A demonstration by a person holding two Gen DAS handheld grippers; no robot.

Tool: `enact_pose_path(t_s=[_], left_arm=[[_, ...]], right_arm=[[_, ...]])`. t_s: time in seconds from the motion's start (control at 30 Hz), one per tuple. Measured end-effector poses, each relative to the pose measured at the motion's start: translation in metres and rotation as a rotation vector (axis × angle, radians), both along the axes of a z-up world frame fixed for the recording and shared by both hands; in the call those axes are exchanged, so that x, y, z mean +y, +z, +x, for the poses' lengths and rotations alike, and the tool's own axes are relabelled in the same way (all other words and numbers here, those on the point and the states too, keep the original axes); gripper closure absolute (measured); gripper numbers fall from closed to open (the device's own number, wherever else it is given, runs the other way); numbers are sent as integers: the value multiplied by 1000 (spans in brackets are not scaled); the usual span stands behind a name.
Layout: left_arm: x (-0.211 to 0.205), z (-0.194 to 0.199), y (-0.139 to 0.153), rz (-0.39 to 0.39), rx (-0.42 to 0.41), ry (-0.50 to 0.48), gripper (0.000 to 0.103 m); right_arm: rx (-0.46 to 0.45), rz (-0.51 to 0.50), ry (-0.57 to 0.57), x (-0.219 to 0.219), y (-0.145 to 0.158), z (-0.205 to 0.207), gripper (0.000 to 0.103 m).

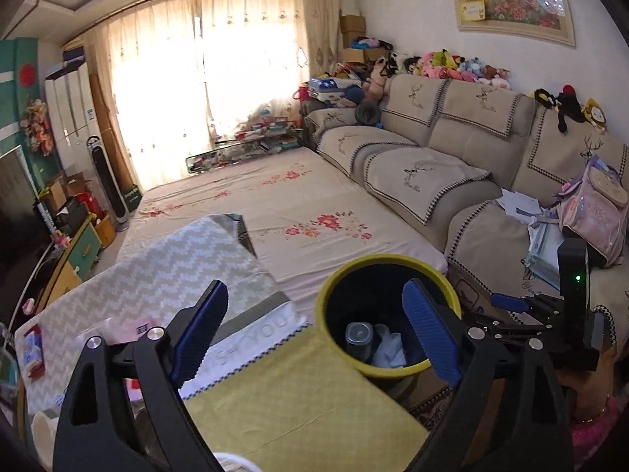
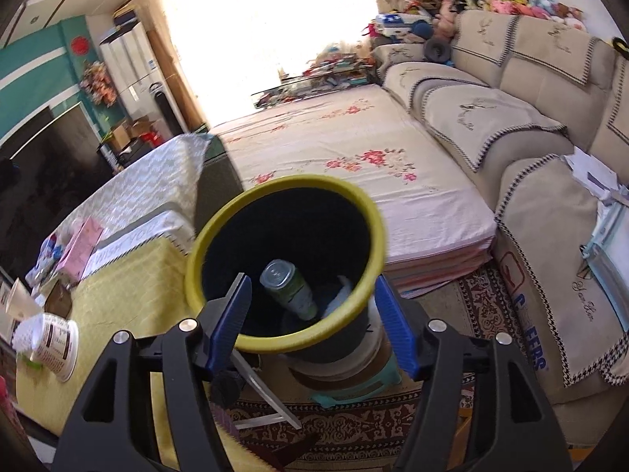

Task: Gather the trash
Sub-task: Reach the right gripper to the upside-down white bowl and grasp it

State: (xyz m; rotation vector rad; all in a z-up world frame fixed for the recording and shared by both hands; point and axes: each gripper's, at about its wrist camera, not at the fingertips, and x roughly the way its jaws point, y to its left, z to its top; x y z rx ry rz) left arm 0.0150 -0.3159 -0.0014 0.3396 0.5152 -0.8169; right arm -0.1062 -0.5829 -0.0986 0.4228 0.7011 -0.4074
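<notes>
Yellow-rimmed bin [image 2: 204, 244] holds can [image 2: 291, 289]; left gripper [image 1: 314, 338] jaws wide, right gripper [image 2: 314, 326] jaws apart, both empty.

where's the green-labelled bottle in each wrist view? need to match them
Left wrist: clear plastic bottle with a green label, lower centre, cap towards the camera, inside the yellow-rimmed black bin, left of the white crumpled paper.
Right wrist: same bottle, centre, leaning in the bin, green label visible.
Shared landmark: the bin's yellow rim, beside the yellow tablecloth.
</notes>
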Motion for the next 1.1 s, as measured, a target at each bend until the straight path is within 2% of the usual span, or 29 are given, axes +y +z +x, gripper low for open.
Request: enact_pose_path(t_s=[0.17,0.3,0.47,0.6,0.73,1.1], left_arm=[[97,0,14,-46,-61,184,6],[172,-1,16,-52,-119,352,5],[231,-3,4,-54,-93,433,5],[259,-10,-7,-49,-90,469,5],[274,-15,-15,-58,-75,488,5],[282,-16,-18,-74,-61,506,5]], right_arm=[[8,-21,172,62,5,28,41],[4,-48,355,131,12,50,37],[-36,-71,579,214,21,70,33],[-49,-110,694,265,23,81,30],[-11,-152,729,293,17,91,27],[83,-158,726,301,-10,122,26]])
